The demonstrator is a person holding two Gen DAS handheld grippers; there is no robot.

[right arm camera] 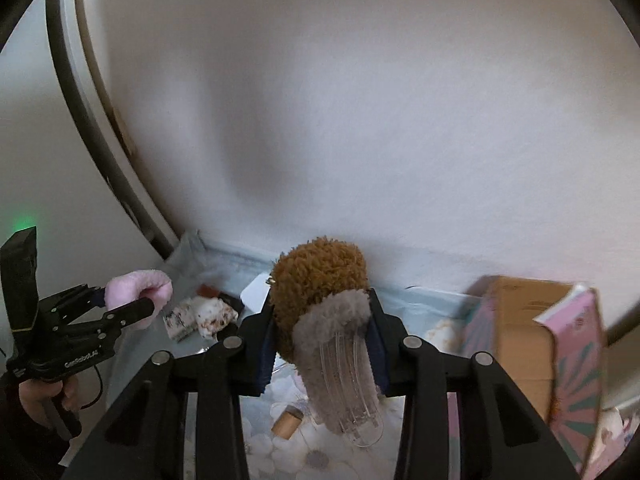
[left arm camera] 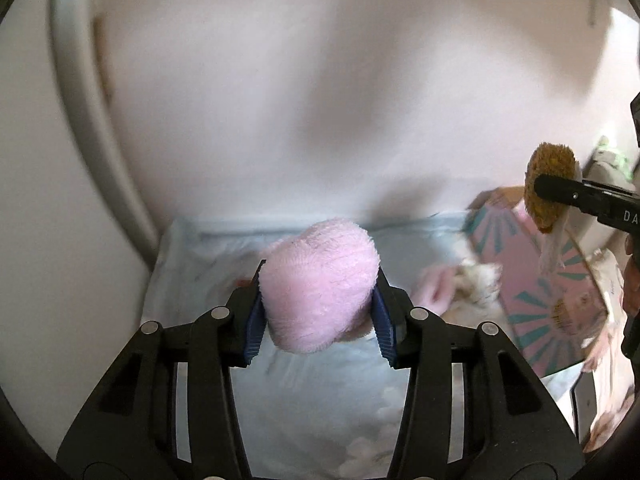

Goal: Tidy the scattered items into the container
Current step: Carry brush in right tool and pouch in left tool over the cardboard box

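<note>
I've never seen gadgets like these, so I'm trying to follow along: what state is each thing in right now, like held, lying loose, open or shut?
Left gripper: shut on the pink plush.
Pink plush: held, lifted off the sheet.
Right gripper: shut on the brown plush.
Brown plush: held, its grey part and clear plastic piece hanging down.
Cardboard box: open, tilted.
Small spool: lying loose on the bedding.

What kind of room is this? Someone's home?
Probably a home, perhaps a bedroom or playroom. Each gripper holds a soft toy, a pink plush and a brown plush, above a pale blue cloud-print cloth against a plain white wall, beside a pink cardboard box.
</note>
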